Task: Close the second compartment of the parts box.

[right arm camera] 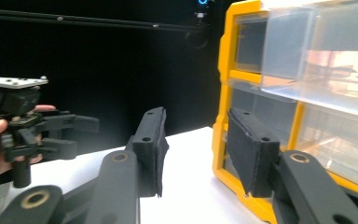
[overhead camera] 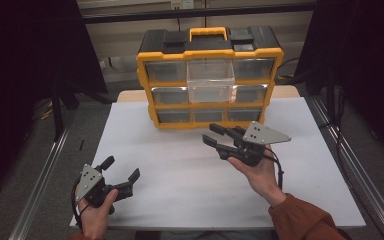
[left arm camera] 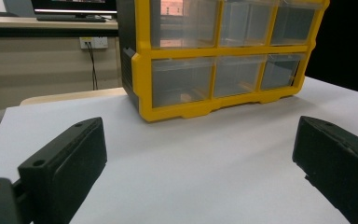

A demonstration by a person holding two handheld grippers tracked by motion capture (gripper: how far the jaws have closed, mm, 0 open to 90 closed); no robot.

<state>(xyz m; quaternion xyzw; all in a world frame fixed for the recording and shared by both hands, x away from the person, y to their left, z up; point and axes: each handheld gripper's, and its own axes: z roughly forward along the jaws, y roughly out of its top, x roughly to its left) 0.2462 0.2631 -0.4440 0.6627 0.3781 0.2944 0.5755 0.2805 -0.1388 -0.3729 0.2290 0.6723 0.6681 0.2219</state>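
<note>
Drawers face you from the yellow organizer (overhead camera: 209, 75), which stands upright at the far middle of the white table (overhead camera: 180, 170), its black top and yellow handle (overhead camera: 208, 33) above three rows of clear fronts. One clear drawer (overhead camera: 210, 80), the middle one of the top row, is pulled well out toward you and overhangs the row beneath it; the others sit flush. Your right gripper (overhead camera: 216, 136) is held above the table just in front of the organizer's bottom row, slightly right of its middle, with its jaws pointing left and toward the cabinet; they are parted a moderate way and hold nothing. In the right gripper view the organizer's yellow frame (right arm camera: 223, 93) stands just past the right-hand jaw, close but not touching as far as you can see, and the pulled-out drawer (right arm camera: 326, 56) hangs above and to the right of the jaws. Your left gripper (overhead camera: 121, 168) sits low at the near left corner of the table, well apart from the organizer, with its jaws spread wide and empty, angled toward the cabinet. In the left gripper view the organizer (left arm camera: 223, 60) stands beyond the bare sheet, centred between the two pads (left arm camera: 70, 163), with nothing lying between them. Your left hand (overhead camera: 96, 212) and right hand (overhead camera: 258, 172) wrap the grips from below, the right one in an orange sleeve (overhead camera: 305, 220).
</note>
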